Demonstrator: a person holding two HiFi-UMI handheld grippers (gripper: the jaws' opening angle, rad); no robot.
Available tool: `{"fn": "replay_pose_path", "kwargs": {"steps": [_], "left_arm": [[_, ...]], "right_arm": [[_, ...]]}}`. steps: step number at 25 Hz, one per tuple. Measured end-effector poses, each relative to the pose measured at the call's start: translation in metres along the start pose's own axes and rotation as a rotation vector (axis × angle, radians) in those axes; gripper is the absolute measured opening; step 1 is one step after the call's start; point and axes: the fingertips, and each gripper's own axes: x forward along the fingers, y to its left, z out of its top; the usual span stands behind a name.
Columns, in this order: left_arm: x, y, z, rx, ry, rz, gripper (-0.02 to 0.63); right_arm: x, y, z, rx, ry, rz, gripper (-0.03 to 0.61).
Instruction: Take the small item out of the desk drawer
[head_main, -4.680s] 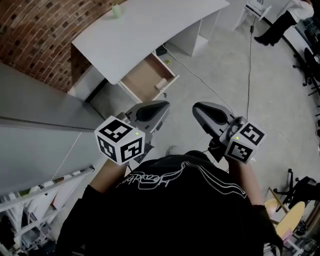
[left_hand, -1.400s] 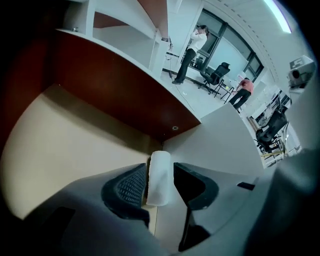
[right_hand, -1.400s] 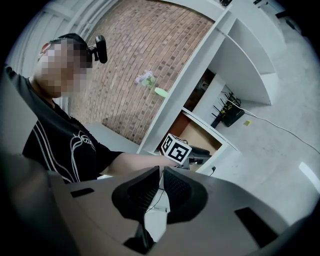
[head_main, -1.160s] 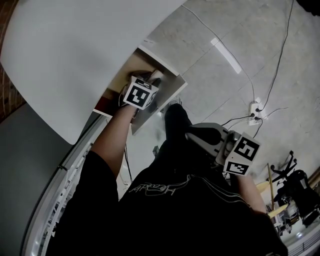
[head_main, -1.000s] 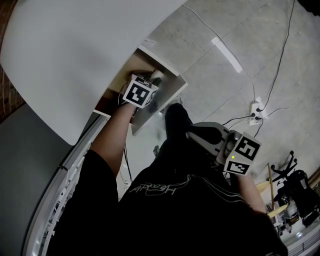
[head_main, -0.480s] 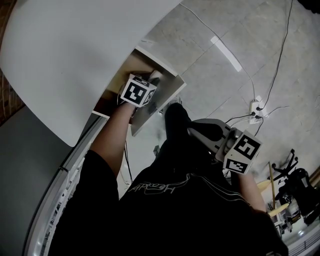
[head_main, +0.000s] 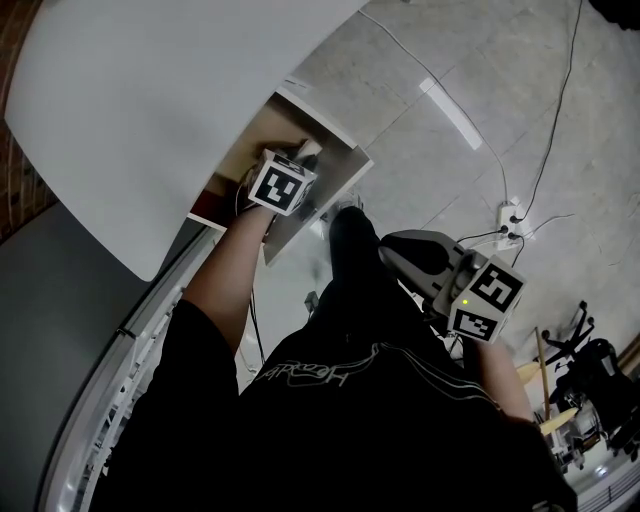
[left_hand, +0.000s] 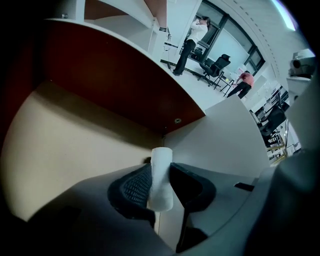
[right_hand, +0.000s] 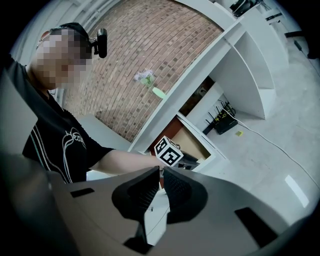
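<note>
The open desk drawer (head_main: 262, 138) has a pale wooden floor and sticks out from under the white desk top (head_main: 150, 90). My left gripper (head_main: 303, 158) points steeply down into it. In the left gripper view a small white cylinder (left_hand: 161, 161) stands upright between the two pads of the left gripper (left_hand: 161, 174). The jaws have just been closing and both pads now touch its sides. My right gripper (head_main: 398, 246) hangs over the floor beside the person's body, away from the drawer. Its jaws (right_hand: 160, 176) are together with nothing between them.
The drawer's white front panel (head_main: 318, 200) lies just below the left gripper. A power strip (head_main: 510, 222) and cables lie on the tiled floor to the right. The right gripper view shows the brick wall (right_hand: 150, 55), a black box (right_hand: 223, 121) under the desk and the left gripper's marker cube (right_hand: 168, 151).
In the oldest frame both grippers hung in front of the body, far from the drawer; now the left one is inside it. Over the last second neither gripper has visibly shifted.
</note>
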Motion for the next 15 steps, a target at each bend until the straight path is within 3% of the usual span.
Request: {"fn": "replay_pose_path", "kwargs": {"steps": [9,15], "left_arm": [[-0.048,-0.005,0.017,-0.013,-0.108,0.063,0.132],[-0.11,-0.034,0.029,-0.057,-0.246,0.081,0.133]], "right_arm": [[-0.013,0.019,0.009,-0.002,-0.062,-0.006,0.055],[-0.028,0.046,0.002,-0.05,-0.07,-0.018,0.055]]}}
